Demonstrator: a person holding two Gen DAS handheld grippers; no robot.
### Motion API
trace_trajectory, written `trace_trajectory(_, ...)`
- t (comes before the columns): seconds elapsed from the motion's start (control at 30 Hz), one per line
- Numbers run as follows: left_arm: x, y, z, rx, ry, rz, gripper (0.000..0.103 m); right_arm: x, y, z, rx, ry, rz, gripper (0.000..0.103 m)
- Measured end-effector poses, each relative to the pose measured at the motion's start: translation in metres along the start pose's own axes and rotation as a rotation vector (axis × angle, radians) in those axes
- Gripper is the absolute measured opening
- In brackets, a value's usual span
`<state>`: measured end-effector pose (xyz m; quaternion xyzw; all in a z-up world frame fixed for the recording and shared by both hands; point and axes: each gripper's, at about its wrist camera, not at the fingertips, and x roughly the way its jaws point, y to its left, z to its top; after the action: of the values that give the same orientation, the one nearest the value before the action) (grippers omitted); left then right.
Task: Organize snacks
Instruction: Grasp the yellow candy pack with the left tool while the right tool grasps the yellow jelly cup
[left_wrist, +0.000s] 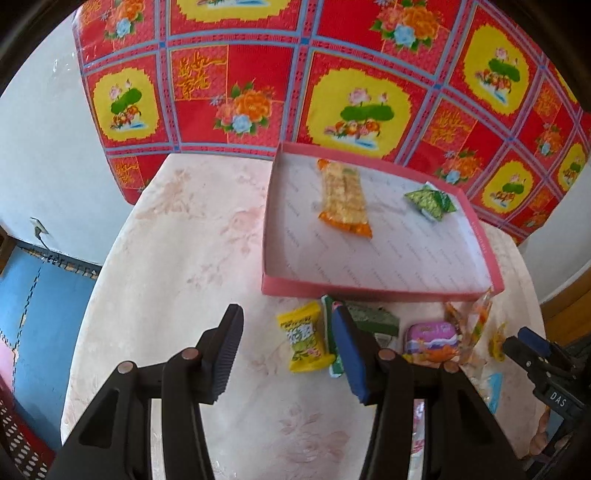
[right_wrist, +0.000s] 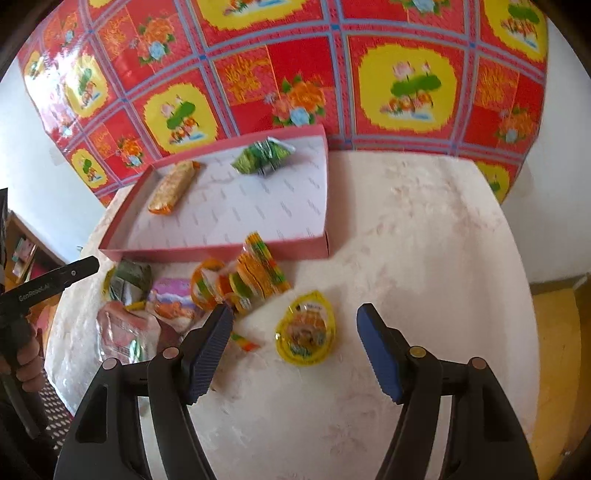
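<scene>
- The table (left_wrist: 184, 266) wears a pale cream cloth with faint pink flowers and fills the middle of both views.
- Behind it, across the top of each frame, hangs a glossy red sheet (left_wrist: 258, 74) checked with blue bands and yellow flower panels; a plain white wall (left_wrist: 48, 147) shows at the left edge.
- Blue flooring (left_wrist: 48, 306) sits at the lower left of the left wrist view.
- A shallow pink tray (left_wrist: 369, 290) with a white lining lies on the table, right of centre in the left wrist view and upper left of centre in the right wrist view.
- Inside it an orange cracker pack (left_wrist: 345, 199) lies with its long axis running from the tray's far wall toward its near wall, tilted slightly to the right; a green packet (left_wrist: 430, 201) rests near the tray's right wall.
- Loose snacks crowd the cloth just below the tray's near wall: a yellow packet (left_wrist: 304, 341) standing lengthwise in the frame, a dark green packet (left_wrist: 373, 317), a purple packet (left_wrist: 432, 341) and clear orange-and-yellow wrappers (right_wrist: 255, 277).
- A round yellow jelly cup (right_wrist: 304, 330) lies apart, at centre of the right wrist view.
- The left gripper (left_wrist: 288, 347) is partly open and empty, low in its frame, with the yellow packet showing between its jaws.
- The right gripper (right_wrist: 293, 339) gapes wider, empty, with the jelly cup seen between its fingers.
</scene>
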<state>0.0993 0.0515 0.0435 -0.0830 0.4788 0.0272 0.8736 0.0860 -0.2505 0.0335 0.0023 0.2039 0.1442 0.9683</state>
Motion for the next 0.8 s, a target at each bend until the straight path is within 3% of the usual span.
trace_trajectory(0.37, 0.014, -0.001, -0.009, 0.013, 0.027, 0.003, 0.053, 0.017, -0.008, -0.009, 0.027, 0.028, 0.009, 0.071)
trace_trajectory(0.7, 0.023, -0.003, -0.018, 0.04, 0.002, 0.047, 0.052, 0.017, -0.003, -0.012, 0.009, -0.008, -0.005, 0.071)
trace_trajectory(0.8, 0.028, 0.003, -0.023, 0.025, 0.027, 0.045, 0.049, 0.017, -0.004, -0.014, 0.005, -0.019, 0.002, 0.071)
